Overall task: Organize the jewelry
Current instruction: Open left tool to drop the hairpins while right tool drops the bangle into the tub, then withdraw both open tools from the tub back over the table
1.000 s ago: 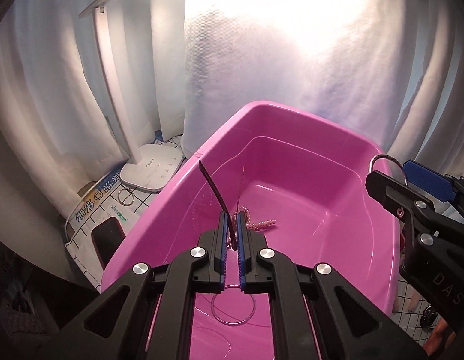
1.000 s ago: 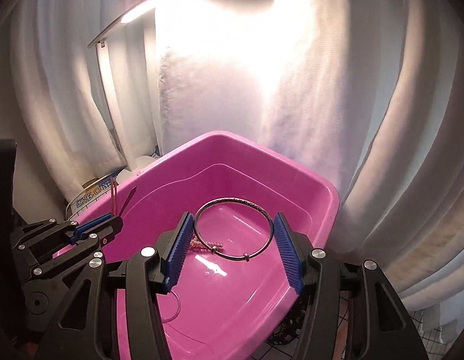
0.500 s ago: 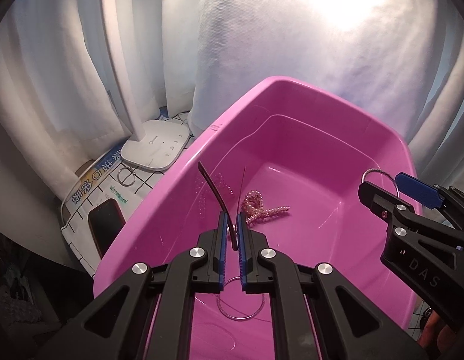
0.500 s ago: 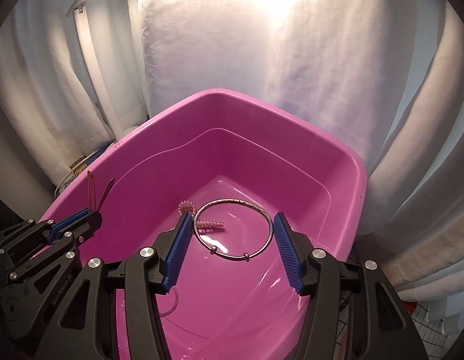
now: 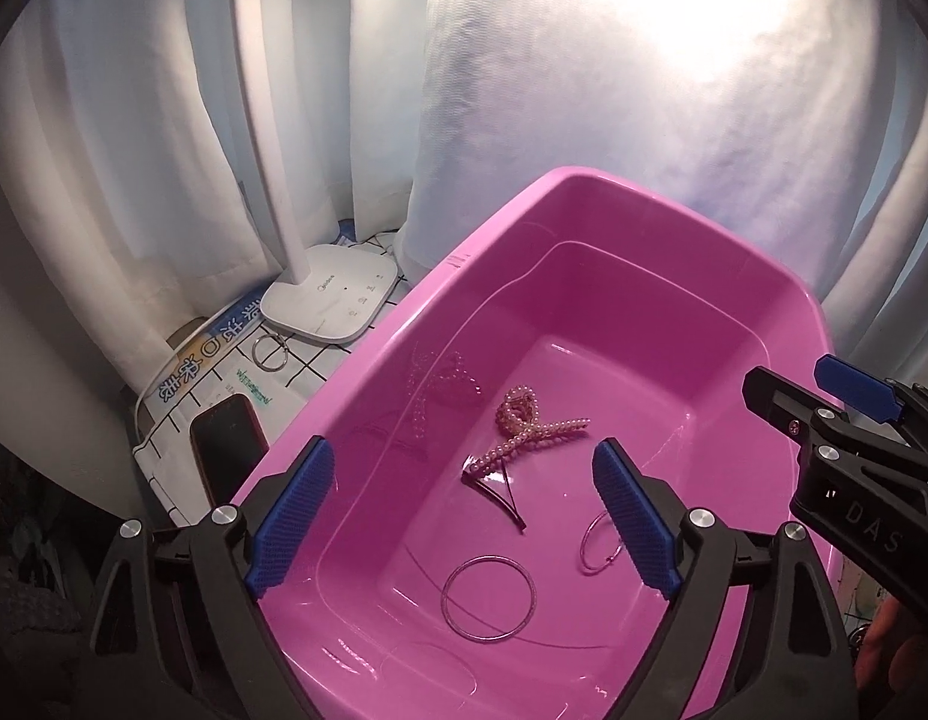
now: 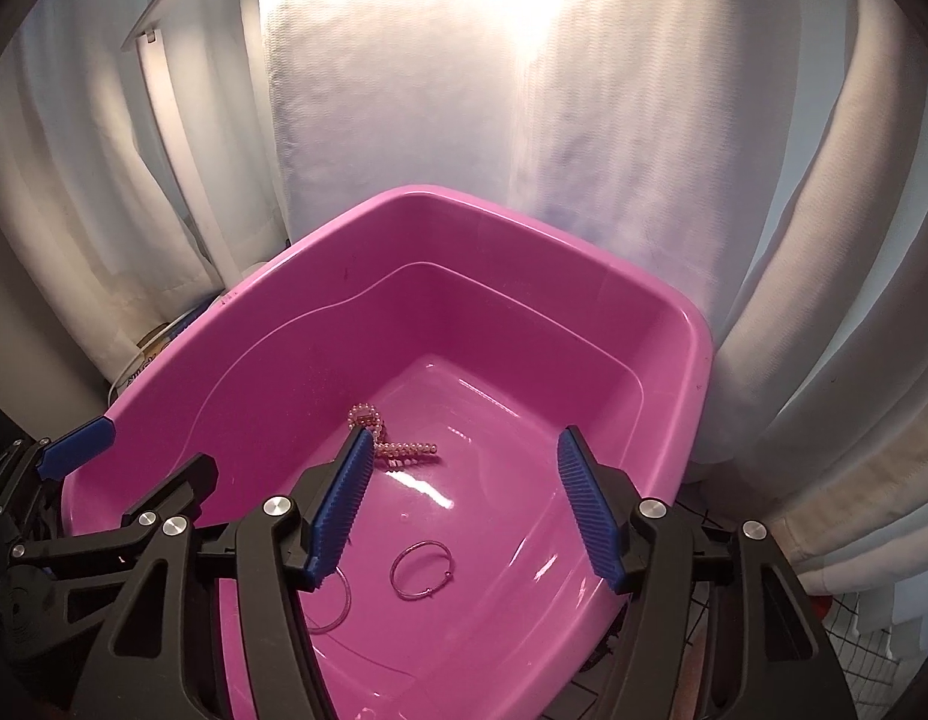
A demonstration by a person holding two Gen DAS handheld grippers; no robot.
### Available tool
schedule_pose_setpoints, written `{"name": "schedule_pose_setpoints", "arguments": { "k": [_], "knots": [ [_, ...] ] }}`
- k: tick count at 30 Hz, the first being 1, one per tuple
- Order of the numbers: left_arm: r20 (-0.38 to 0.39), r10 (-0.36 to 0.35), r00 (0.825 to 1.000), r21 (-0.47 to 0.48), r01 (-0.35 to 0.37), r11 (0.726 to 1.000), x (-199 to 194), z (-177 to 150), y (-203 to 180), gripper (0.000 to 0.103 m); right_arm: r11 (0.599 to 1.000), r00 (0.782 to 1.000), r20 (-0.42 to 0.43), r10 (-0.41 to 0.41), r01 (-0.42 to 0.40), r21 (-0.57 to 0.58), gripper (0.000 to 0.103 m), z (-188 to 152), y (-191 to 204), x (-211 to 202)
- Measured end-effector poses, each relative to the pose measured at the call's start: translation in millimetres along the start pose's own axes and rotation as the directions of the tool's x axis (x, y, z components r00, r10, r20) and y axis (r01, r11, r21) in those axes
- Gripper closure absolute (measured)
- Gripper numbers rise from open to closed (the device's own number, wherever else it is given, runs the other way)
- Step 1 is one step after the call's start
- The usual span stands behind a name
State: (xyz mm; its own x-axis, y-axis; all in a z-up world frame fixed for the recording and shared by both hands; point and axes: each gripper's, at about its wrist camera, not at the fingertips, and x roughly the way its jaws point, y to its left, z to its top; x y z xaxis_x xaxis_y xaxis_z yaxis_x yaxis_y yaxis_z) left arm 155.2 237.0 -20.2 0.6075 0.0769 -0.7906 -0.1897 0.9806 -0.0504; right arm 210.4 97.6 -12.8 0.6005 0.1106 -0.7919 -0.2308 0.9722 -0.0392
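A pink plastic tub (image 5: 584, 192) (image 6: 698, 354) holds the jewelry. On its floor lie a pearl bead clip (image 5: 533, 423) (image 6: 398, 447), a dark hair clip (image 5: 497, 495), a large thin bangle (image 5: 488, 597) (image 6: 338, 600) and a smaller hoop (image 5: 599, 543) (image 6: 421, 569). My left gripper (image 5: 461, 519) is open and empty above the tub's near end. My right gripper (image 6: 461, 510) is open and empty above the tub, and shows at the right of the left wrist view (image 5: 824, 414).
A white desk lamp (image 5: 332, 294) stands left of the tub on a grid-patterned mat (image 5: 296, 360). A small metal ring (image 5: 269, 353), a black phone (image 5: 227, 450) and a printed packet (image 5: 194, 366) lie there. White curtains hang close behind.
Both grippers opened. The dark hair clip dropped from my left gripper and the hoop from my right gripper; both now lie on the tub floor. Both cameras tilted down.
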Motion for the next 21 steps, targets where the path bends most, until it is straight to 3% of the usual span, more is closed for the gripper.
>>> {"name": "schedule_pose_setpoints", "arguments": {
  "k": [11, 21],
  "knots": [
    [0.03, -0.027, 0.999, 0.013, 0.027, 1.0, -22.6, -3.5, -10.2, 0.011, 0.996, 0.997, 0.081, -0.006, -0.001, 0.087, 0.042, -19.6, -23.9, -46.2],
    [0.068, -0.128, 0.989, 0.105, 0.121, 0.987, -61.7, -16.8, -56.6, 0.01, 0.974, 0.985, 0.155, -0.079, 0.043, 0.221, 0.041, -67.9, -55.3, -104.8]
  ]
}}
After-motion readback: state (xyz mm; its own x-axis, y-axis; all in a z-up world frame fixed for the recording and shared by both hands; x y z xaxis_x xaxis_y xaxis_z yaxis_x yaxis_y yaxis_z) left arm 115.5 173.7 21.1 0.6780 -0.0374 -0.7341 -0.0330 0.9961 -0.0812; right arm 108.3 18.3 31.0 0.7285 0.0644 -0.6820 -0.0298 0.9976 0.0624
